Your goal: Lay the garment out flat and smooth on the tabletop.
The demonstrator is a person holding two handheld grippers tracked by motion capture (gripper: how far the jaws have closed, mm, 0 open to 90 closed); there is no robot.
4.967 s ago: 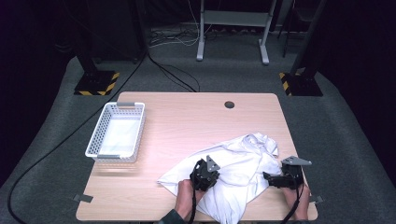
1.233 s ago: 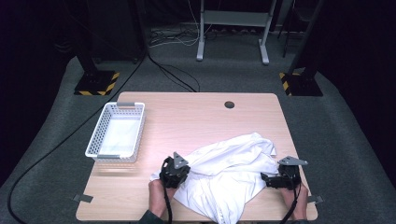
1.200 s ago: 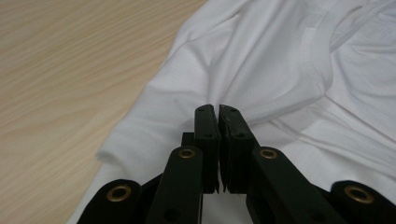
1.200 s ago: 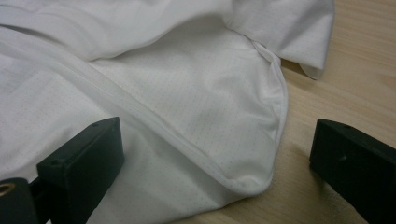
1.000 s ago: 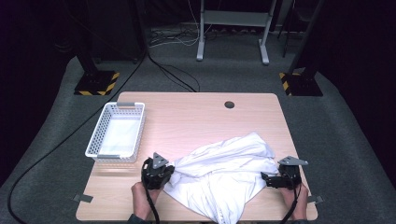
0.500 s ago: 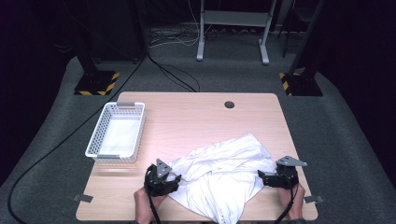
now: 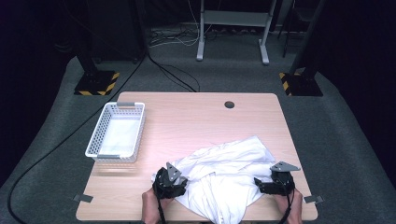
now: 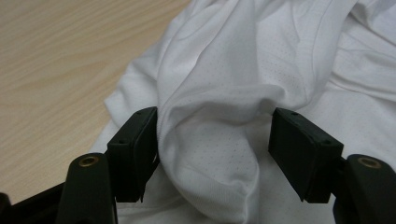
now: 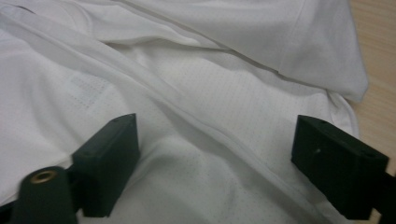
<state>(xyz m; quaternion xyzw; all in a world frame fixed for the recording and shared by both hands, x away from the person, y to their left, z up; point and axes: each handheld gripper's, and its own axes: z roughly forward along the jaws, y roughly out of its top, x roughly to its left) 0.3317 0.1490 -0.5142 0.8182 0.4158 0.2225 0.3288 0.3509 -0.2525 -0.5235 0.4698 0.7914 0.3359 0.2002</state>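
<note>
- High view: the white shirt (image 7: 229, 175) lies in a heap on the near side of the tabletop (image 7: 196, 121). The left tool (image 7: 169, 183) and the right tool (image 7: 274, 182) sit at its two sides — likely to pull it flat. The near hem hangs over the edge, cut off. The white basket (image 7: 116, 133) stands well apart.
- Left gripper view: the jaws have just been opening. They stand apart around a fold, the left pad touching it. The cloth under the fold is hidden.
- Right gripper view: the jaws stand apart, closing a little — cloth lies between them, not pinched.
</note>
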